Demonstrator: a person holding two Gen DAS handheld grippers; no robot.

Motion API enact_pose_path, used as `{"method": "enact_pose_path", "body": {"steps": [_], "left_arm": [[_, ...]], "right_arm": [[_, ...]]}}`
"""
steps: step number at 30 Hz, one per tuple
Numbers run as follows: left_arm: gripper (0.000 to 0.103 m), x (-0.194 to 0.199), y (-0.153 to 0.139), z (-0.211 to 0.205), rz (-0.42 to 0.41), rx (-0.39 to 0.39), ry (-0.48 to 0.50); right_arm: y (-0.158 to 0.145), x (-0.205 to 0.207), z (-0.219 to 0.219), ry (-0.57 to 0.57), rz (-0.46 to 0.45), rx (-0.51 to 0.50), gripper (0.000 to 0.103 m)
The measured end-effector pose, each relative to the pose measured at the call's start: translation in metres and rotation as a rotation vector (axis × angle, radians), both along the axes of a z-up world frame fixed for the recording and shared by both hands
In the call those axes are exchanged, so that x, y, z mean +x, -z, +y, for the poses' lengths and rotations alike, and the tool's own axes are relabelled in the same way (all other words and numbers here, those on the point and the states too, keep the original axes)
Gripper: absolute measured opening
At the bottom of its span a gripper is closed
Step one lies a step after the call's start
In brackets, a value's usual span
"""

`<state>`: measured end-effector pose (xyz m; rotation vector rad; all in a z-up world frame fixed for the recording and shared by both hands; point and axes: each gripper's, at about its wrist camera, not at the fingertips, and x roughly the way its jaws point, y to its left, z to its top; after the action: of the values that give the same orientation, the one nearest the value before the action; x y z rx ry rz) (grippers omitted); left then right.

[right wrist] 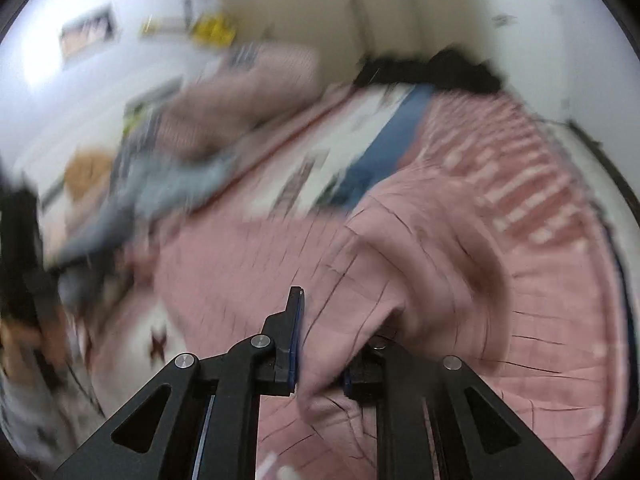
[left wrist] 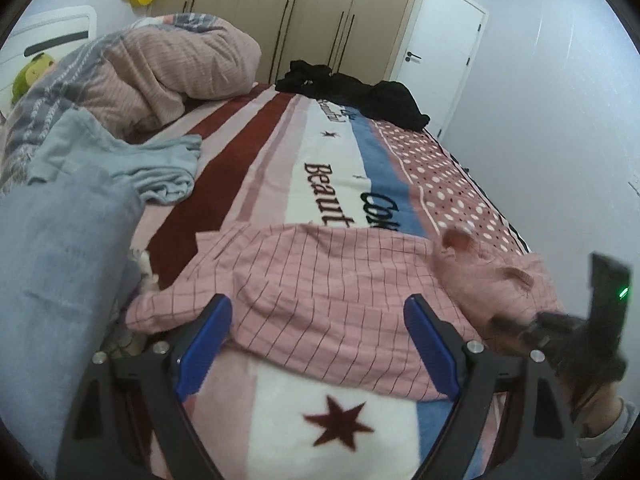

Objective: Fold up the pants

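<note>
Pink checked pants [left wrist: 320, 292] lie across the striped bed blanket [left wrist: 360, 436]. My left gripper [left wrist: 320, 344] is open, its blue pads either side of the pants' near edge, low over the fabric. My right gripper [right wrist: 320, 344] is shut on a bunched fold of the pants [right wrist: 400, 264], lifting it; this view is blurred by motion. The right gripper also shows blurred at the pants' right end in the left wrist view [left wrist: 532, 328].
A grey-blue garment pile [left wrist: 120, 160] and a pink quilt [left wrist: 172, 68] lie at the left. Black clothes [left wrist: 360, 92] sit at the far end of the bed. A wall [left wrist: 560, 120] runs along the bed's right side.
</note>
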<state>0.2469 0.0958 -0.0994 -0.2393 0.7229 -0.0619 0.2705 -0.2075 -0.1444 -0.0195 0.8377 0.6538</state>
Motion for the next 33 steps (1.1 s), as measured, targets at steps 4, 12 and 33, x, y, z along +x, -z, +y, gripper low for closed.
{"method": "enact_pose_path", "body": {"steps": [4,12,33], "left_arm": [[0.085,-0.001,0.005,-0.006,0.004,-0.003,0.052],[0.090,0.012,0.004,-0.060,0.003,-0.058,0.211],[0.018,0.080,0.019,-0.251,-0.056,0.358,0.303]], "right_arm": [[0.018,-0.013,0.018,-0.110,0.036,-0.020,0.040],[-0.029,-0.042,-0.028,-0.056,-0.018,0.051,0.045],[-0.001,-0.036,-0.158,0.218,0.017,-0.005,0.055]]}}
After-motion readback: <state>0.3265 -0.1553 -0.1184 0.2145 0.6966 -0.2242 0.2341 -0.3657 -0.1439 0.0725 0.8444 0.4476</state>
